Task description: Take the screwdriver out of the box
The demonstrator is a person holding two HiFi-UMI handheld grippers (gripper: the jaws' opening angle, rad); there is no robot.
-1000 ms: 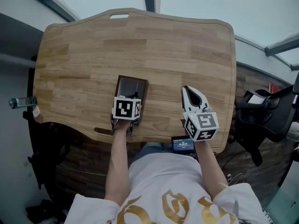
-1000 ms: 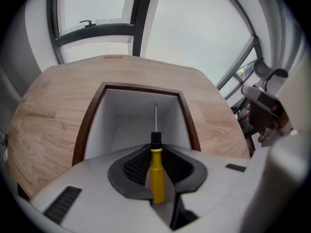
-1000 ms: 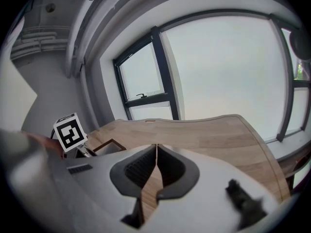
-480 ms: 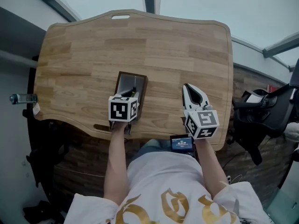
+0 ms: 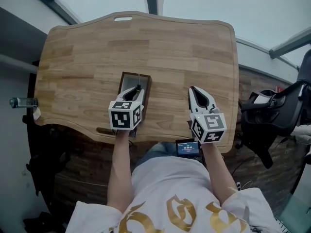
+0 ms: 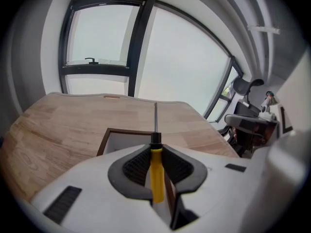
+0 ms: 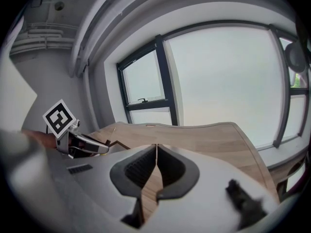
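Observation:
A screwdriver (image 6: 156,169) with a yellow handle, black collar and thin metal shaft sits clamped between the dark pads of my left gripper (image 6: 156,147). Its shaft (image 5: 139,79) points away from me over the box. The small brown-rimmed box (image 5: 123,78) with a pale inside lies on the wooden table's near part, just beyond and under the left gripper (image 5: 136,89); its rim (image 6: 104,141) shows below the tool. My right gripper (image 5: 195,90) hovers over the table to the right, shut with nothing held, its pads meeting (image 7: 156,148). The left gripper (image 7: 83,147) shows at that view's left.
The wooden table (image 5: 184,47) has a curved near edge and a handle slot (image 5: 123,18) at the far side. A small screen device (image 5: 189,149) sits at my waist. A bottle (image 5: 22,102) stands off the left edge, an office chair (image 5: 272,118) at right.
My left gripper has lifted and tilted upward, bringing the screwdriver up out of the box. The right gripper shifted slightly.

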